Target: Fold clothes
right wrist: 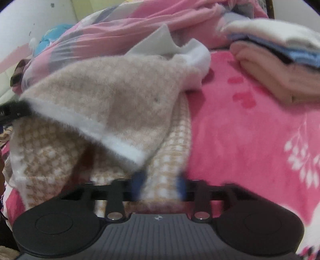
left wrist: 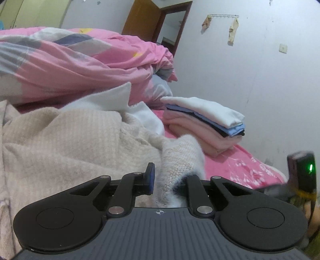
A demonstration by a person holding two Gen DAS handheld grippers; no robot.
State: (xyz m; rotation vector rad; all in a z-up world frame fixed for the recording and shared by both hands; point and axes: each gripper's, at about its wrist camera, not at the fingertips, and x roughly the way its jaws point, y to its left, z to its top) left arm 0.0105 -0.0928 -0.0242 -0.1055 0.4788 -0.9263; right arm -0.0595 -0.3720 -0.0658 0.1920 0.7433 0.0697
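Note:
A beige sweater (left wrist: pixel 60 144), checked knit on one side and fuzzy on the other, lies bunched on the pink bed. My left gripper (left wrist: pixel 170 176) is shut on a fuzzy fold of it, which drapes over and hides the right finger. In the right wrist view, which is blurred, the sweater (right wrist: pixel 112 96) is lifted with a white-edged flap hanging. My right gripper (right wrist: pixel 159 182) is shut on a strip of its checked knit between the blue pads. The left gripper (right wrist: pixel 12 112) shows dark at the left edge, at the flap's corner. The right gripper (left wrist: pixel 302 172), with a green light, sits at the far right.
A folded stack of clothes (left wrist: pixel 204 124) (right wrist: pixel 280 60) rests on the pink flowered sheet (left wrist: pixel 240 166) to the right. A white garment (left wrist: pixel 112 98) lies behind the sweater. A crumpled pink quilt (left wrist: pixel 80 64) (right wrist: pixel 140 26) fills the back. A white wall and a brown door (left wrist: pixel 144 18) stand beyond.

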